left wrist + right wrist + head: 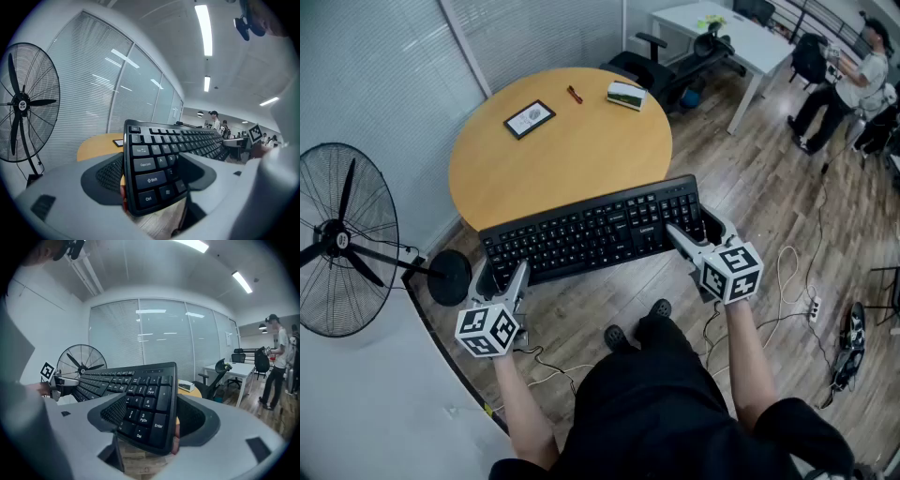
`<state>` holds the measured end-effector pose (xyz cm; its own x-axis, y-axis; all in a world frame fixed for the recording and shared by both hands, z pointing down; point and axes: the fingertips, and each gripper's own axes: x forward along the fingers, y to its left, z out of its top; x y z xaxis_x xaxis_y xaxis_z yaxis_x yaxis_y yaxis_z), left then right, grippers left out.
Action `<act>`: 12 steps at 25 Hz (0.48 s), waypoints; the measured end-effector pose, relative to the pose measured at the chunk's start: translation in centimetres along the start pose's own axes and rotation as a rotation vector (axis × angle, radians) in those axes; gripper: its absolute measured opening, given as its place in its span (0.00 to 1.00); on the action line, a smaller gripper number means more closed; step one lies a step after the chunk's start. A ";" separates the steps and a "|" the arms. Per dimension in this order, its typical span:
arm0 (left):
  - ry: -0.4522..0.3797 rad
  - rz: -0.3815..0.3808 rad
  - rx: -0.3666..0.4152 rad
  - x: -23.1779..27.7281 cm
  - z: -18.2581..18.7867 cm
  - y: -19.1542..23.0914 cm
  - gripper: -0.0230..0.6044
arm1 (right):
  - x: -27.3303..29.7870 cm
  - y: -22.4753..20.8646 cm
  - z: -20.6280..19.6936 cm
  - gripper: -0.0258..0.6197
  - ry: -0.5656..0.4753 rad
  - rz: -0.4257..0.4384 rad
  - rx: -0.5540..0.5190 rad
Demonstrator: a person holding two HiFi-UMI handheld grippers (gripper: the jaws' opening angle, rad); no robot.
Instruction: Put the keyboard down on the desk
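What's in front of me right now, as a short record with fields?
held item: keyboard, keys up
left claw: shut on the keyboard's Ctrl/Shift end
right claw: shut on its numpad end
keyboard place: at the table's near edge, floor showing under both ends; not yet set down
table: round, wooden
on table, far side: frame, red pen, box
left of table: fan on the floor
landing spot: near half of the table looks bare

Bright, even office light — ceiling strips [203,28] glare; gripper views fisheye-warped, corners dark, near foreground soft.
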<state>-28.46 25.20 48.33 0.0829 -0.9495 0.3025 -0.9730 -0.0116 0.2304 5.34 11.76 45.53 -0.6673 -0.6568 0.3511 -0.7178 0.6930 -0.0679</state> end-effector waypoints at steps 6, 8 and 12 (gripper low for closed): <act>0.011 -0.011 -0.004 0.3 0.1 0.2 0.60 | 0.0 0.2 0.3 0.57 -0.004 -0.011 -0.011; 0.014 -0.017 -0.004 0.5 0.1 0.2 0.60 | -0.2 0.1 0.2 0.57 -0.002 -0.018 -0.010; 0.020 -0.032 -0.006 0.7 -0.2 0.2 0.60 | -0.5 0.1 0.0 0.57 0.001 -0.031 0.005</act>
<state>-28.51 24.56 48.79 0.1183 -0.9422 0.3134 -0.9685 -0.0398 0.2459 5.60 12.15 45.37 -0.6447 -0.6774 0.3542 -0.7389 0.6710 -0.0616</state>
